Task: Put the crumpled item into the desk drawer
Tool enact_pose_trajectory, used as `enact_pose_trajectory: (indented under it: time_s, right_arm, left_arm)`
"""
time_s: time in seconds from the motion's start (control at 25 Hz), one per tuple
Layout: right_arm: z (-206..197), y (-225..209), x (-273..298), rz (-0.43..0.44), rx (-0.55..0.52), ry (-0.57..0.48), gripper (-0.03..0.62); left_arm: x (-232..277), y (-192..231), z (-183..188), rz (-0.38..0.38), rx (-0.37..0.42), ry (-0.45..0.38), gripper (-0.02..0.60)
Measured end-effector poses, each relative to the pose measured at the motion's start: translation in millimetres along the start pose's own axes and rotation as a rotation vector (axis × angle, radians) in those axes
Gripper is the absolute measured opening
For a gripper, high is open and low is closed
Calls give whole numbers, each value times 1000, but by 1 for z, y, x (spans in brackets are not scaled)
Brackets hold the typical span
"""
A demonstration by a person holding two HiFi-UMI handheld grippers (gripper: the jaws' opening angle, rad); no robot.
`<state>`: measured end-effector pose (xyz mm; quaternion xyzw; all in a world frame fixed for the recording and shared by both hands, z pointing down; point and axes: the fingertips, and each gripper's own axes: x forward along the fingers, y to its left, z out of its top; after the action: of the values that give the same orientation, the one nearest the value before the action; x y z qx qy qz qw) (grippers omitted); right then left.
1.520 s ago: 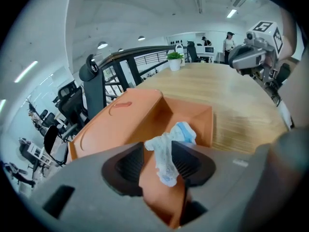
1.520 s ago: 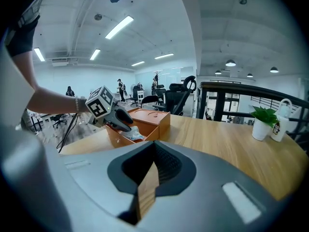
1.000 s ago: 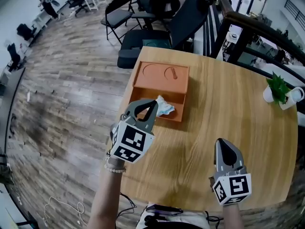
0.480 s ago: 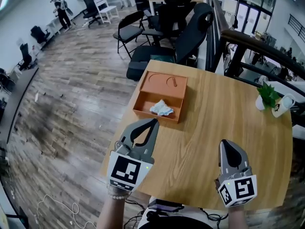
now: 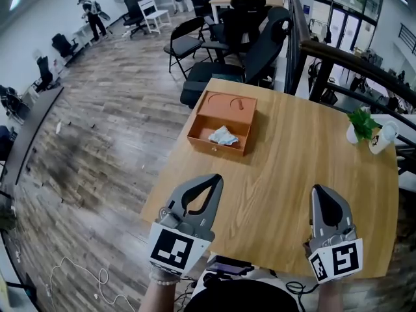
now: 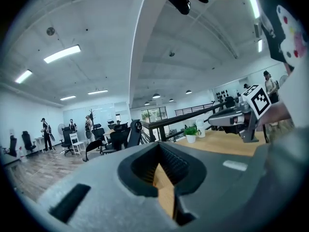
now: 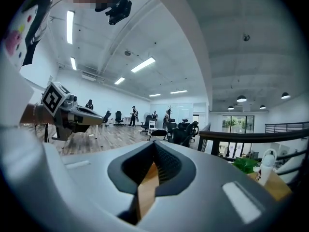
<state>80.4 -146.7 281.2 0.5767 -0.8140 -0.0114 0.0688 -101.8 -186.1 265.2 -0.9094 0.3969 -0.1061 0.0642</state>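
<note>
Already the crumpled tissue lies in the open orange drawer on the counter. The left claw and right claw hover clenched and empty, so only shutting the drawer may remain.

Head view steeply down over the table, both gripper views low, level across the room, table shared.

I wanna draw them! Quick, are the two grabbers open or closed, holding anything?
Left gripper: shut, holding nothing.
Right gripper: shut, holding nothing.
</note>
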Motion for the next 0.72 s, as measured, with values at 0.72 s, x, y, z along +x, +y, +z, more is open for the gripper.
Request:
enact_pose_trajectory:
  time_s: [0.72]
  right_arm:
    - [-2, -2, -35, 9, -36, 3, 6]
  left_arm:
    - [-21, -46, 9, -17, 33, 0, 0]
